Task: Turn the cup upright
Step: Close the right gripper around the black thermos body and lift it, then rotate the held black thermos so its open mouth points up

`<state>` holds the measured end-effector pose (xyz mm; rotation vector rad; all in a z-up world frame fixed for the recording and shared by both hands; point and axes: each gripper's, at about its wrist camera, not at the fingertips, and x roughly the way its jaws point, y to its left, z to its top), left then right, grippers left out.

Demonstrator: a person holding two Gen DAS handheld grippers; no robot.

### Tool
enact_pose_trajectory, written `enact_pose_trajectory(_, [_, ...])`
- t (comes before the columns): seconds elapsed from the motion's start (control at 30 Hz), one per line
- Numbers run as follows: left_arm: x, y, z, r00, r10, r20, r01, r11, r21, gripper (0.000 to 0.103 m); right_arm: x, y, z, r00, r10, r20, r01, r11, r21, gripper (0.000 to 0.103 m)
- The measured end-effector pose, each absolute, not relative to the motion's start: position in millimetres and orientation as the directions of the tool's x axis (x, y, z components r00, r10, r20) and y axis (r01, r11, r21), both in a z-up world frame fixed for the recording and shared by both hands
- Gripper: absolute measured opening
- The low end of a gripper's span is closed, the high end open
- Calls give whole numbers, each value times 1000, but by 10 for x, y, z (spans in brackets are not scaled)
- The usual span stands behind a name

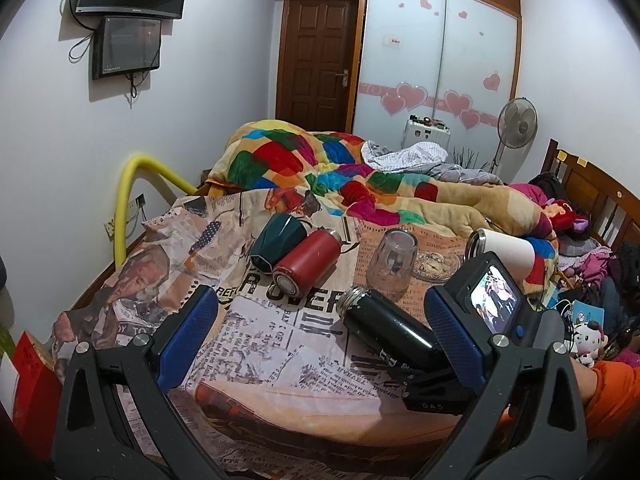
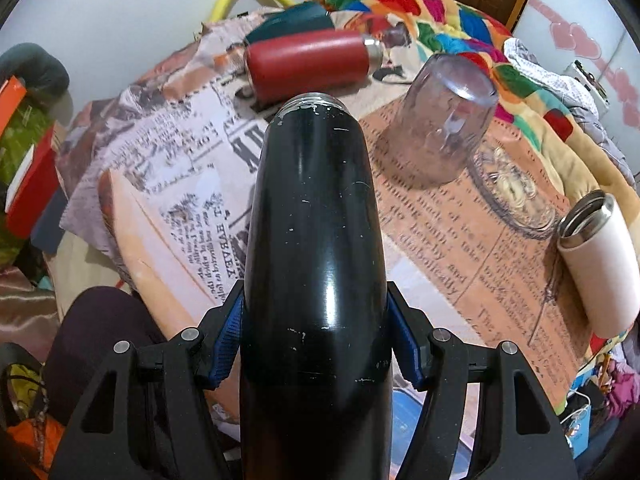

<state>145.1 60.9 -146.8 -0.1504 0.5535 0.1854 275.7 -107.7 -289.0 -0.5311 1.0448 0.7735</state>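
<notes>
A black flask cup (image 1: 384,330) lies on its side on the newspaper-print cloth (image 1: 264,332), mouth toward the left. My right gripper (image 2: 316,336) is shut on the black flask (image 2: 312,240) near its base, blue pads on both sides. The right gripper's body with its small screen (image 1: 494,300) shows in the left wrist view. My left gripper (image 1: 320,336) is open and empty, hovering in front of the flask. A clear glass (image 1: 392,266) stands upside down behind it and also shows in the right wrist view (image 2: 444,120).
A red flask (image 1: 306,264) and a dark green cup (image 1: 278,240) lie on their sides at the back left. A white flask (image 1: 504,250) lies at the right, and a glass dish (image 2: 516,196) sits near it. A colourful quilt (image 1: 320,160) is piled behind.
</notes>
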Motion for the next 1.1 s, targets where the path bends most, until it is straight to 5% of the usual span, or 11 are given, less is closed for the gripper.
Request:
enact_pose_trajectory(0.63, [1684,856,-1837,721,134,-680,-282,953,-112,103,2610,-1173,-2951,275,308,-911,-775,632,-20,62])
enact_pose_trajectory(0.8, [1848,811,-2026,669,75,-739,-272,951,-149,103,2542,-1386,-2738,319,350,-881,-758,652,-16,70])
enact_pose_trajectory(1.1, [2157,502,-2346,556,-118,-822,-192,945,-266,103,2544,-2079,-2271,491,382,-783,-613,790,1,71])
